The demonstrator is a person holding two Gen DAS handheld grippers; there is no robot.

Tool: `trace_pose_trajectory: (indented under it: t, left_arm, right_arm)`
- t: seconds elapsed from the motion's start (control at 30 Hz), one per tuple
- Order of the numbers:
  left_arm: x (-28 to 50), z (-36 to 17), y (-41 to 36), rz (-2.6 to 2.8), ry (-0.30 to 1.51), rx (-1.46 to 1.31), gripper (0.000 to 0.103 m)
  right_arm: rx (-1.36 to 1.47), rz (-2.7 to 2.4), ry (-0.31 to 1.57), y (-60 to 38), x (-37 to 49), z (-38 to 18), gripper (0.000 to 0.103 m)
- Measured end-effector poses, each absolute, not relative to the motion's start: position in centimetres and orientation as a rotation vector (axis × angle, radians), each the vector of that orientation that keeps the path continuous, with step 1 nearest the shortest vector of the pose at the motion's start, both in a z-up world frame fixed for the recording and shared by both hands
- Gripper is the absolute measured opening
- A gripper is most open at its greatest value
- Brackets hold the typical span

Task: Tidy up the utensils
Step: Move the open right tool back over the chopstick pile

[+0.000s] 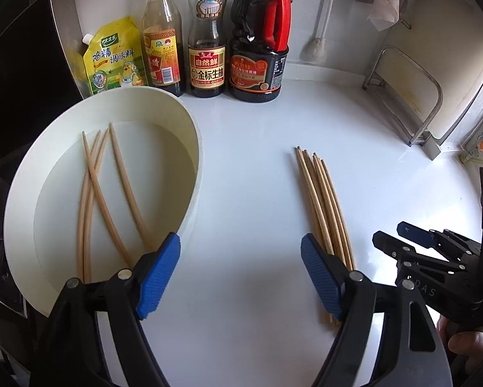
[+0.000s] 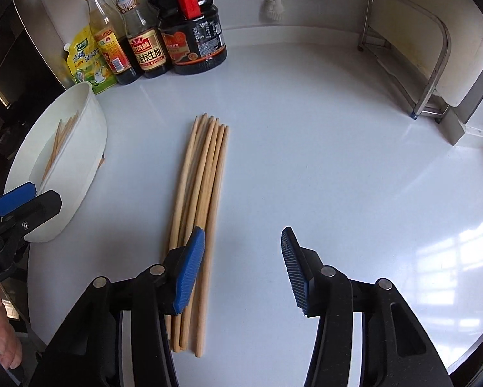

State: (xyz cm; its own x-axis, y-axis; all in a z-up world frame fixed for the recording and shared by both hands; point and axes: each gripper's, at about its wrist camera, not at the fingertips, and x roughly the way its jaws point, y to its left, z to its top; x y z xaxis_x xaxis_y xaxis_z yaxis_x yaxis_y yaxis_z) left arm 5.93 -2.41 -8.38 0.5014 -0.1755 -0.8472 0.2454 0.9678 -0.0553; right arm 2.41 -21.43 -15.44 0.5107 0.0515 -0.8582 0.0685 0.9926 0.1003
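Note:
Several loose wooden chopsticks (image 1: 93,177) lie crossed inside a white round basin (image 1: 176,135) on the left of the white counter. A tidy bundle of several chopsticks (image 1: 322,206) rests on the counter to its right. My left gripper (image 1: 239,242) hovers open between basin and bundle, with nothing between its blue pads. In the right wrist view, the bundle (image 2: 202,177) runs under the left finger of my right gripper (image 2: 243,232), which is open and holds nothing. The basin (image 2: 80,148) and my left gripper (image 2: 39,193) show at the left edge there.
A yellow seasoning pouch (image 1: 112,54) and three sauce bottles (image 1: 207,48) stand along the back wall. A brush (image 1: 315,45) hangs behind them. A metal rack with a board (image 2: 428,64) stands at the back right. A hand (image 2: 5,348) holds the left gripper.

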Motion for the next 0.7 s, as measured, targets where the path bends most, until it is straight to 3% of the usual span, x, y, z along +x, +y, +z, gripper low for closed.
trace_pose_trajectory:
  t: [0.7]
  left_arm:
    - [4.2,-8.3,-3.8,-0.254,0.986,0.099,0.078]
  right_arm:
    - [0.041,0.032,1.074,-20.1,3.0,-18.3,0.048]
